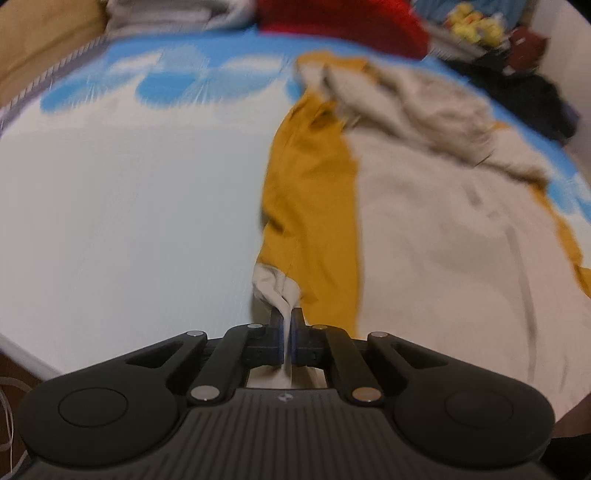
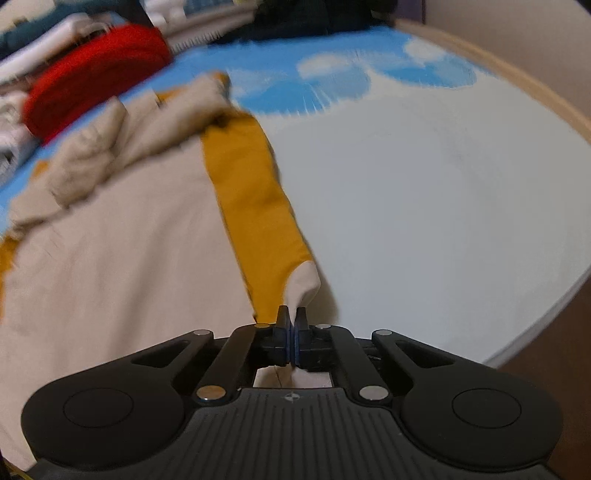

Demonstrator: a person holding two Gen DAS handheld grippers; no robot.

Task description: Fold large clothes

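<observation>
Left gripper [image 1: 287, 321] is pinching the beige hem of the jacket [image 1: 424, 229], right gripper [image 2: 292, 318] pinching another corner. Jacket's spread lining-up on the bed [image 1: 129, 206], mustard edges showing.

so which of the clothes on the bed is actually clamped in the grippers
The mustard and beige garment: the left gripper and right gripper each pinch a beige corner. The red garment lies untouched at the far side of the bed.

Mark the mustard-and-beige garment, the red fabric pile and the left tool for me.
mustard-and-beige garment [image 1: 314, 192]: left wrist view, mustard panel.
red fabric pile [image 1: 343, 18]: left wrist view, its front.
left tool [image 1: 287, 321]: left wrist view, between fingertips.
</observation>
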